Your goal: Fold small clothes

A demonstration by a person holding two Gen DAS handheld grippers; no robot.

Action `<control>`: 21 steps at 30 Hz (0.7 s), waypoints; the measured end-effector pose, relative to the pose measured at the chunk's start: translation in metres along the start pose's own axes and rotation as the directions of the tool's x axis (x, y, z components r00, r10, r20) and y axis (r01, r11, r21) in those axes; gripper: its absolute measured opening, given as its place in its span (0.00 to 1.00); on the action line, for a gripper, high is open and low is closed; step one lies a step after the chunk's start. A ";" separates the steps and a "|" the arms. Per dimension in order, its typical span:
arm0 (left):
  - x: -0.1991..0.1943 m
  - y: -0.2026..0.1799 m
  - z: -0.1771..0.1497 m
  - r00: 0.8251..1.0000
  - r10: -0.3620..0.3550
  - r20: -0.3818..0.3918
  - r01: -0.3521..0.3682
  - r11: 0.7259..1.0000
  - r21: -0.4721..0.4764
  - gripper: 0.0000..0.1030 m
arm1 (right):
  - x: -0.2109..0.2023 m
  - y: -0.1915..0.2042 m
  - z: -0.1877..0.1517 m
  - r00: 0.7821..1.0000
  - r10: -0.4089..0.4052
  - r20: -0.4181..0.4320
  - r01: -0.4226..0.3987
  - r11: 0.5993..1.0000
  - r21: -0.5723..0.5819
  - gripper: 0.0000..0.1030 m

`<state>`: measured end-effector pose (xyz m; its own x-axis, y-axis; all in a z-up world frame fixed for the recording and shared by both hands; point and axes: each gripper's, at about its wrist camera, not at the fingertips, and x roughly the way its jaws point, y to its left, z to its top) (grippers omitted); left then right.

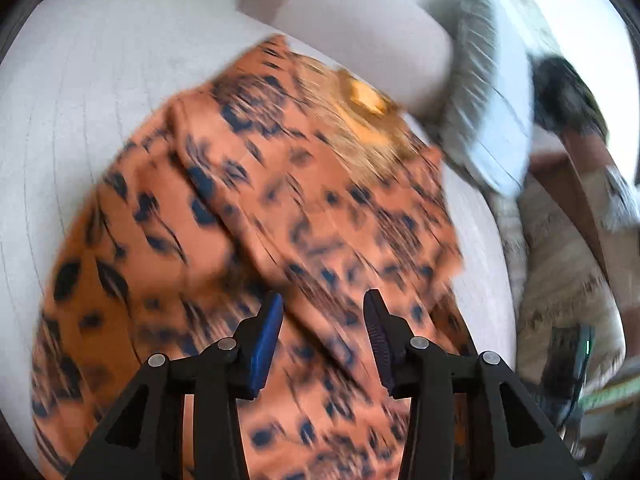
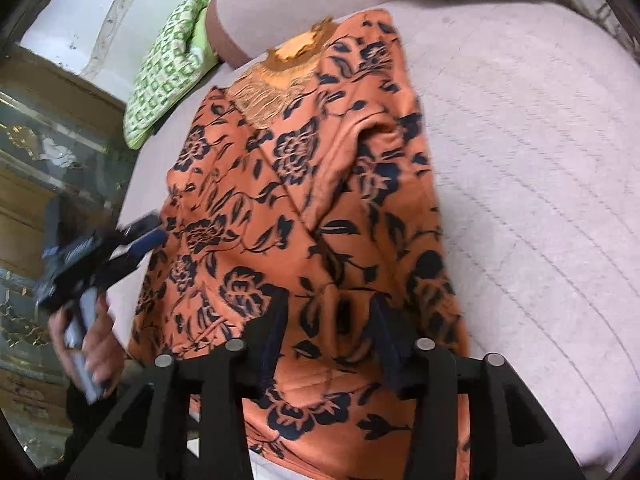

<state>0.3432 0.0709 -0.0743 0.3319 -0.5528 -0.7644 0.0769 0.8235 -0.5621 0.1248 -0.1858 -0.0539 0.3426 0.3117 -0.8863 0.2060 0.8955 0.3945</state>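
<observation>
Your left wrist picture is smeared with blur, so small things in it are hard to read. The flowers on the orange top (image 1: 256,208) show there only as dark smudges. At that picture's right edge, a grey and white thing and a dark shape are too blurry to name.

Your left gripper (image 1: 323,340) has its two blue-padded fingers (image 1: 266,344) spread apart with nothing between them. The top lies under and ahead of them. In the right wrist picture you can see this gripper (image 2: 148,232) far to the left of your right fingers, at the top's left edge. Your hand (image 2: 90,344) holds its handle. You cannot tell if it touches the cloth.

Your right gripper (image 2: 326,344) is also spread wide, gripping nothing. The top (image 2: 312,200) lies on the pale cushion (image 2: 540,200), straight ahead of these fingers and running under them. Its near end is cut off by the gripper. Its fringed neck (image 2: 280,80) is at the far end.

A green checked cloth (image 2: 168,68) lies ahead and to the left of the fingers, beside the neck, not touching it.
</observation>
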 end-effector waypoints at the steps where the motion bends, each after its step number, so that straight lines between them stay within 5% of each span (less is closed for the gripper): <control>1: -0.004 -0.007 -0.015 1.000 -0.023 0.001 0.023 1.000 0.004 0.40 | -0.007 -0.001 -0.002 1.000 -0.005 0.014 0.005 1.000 -0.004 0.44; 3: -0.006 -0.024 -0.056 0.997 -0.074 -0.020 0.074 0.997 0.017 0.41 | -0.022 0.000 -0.011 0.999 0.005 0.051 -0.004 1.000 -0.014 0.47; 7: 0.017 -0.054 -0.097 0.993 -0.036 -0.111 0.044 0.996 0.071 0.41 | -0.023 -0.011 -0.033 0.997 -0.039 0.071 0.036 0.998 0.044 0.50; 12: 0.052 -0.075 -0.095 0.986 -0.059 -0.157 0.055 0.998 -0.028 0.41 | -0.014 -0.024 -0.028 0.998 0.016 0.054 -0.021 0.997 0.080 0.48; 16: 0.096 -0.071 -0.089 0.969 -0.013 -0.247 -0.016 0.993 -0.114 0.38 | -0.001 -0.029 -0.017 0.998 -0.009 0.068 0.002 0.995 0.096 0.47; 17: 0.100 -0.071 -0.091 0.972 -0.004 -0.233 -0.027 0.991 -0.132 0.30 | 0.004 -0.031 -0.015 0.998 -0.007 0.068 0.000 0.995 0.105 0.47; 18: 0.098 -0.072 -0.091 0.976 0.019 -0.216 -0.047 0.991 -0.125 0.12 | 0.007 -0.032 -0.015 0.998 -0.009 0.057 0.003 0.994 0.110 0.46; 21: 0.093 -0.063 -0.094 0.973 -0.009 -0.229 -0.034 0.982 -0.184 0.02 | 0.022 -0.033 -0.017 0.998 -0.060 -0.010 0.061 0.994 0.095 0.23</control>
<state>0.2811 -0.0443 -0.1399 0.1072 -0.5749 -0.8112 -0.1090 0.8042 -0.5843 0.1097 -0.2028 -0.0902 0.3208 0.2601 -0.9107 0.3126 0.8786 0.3610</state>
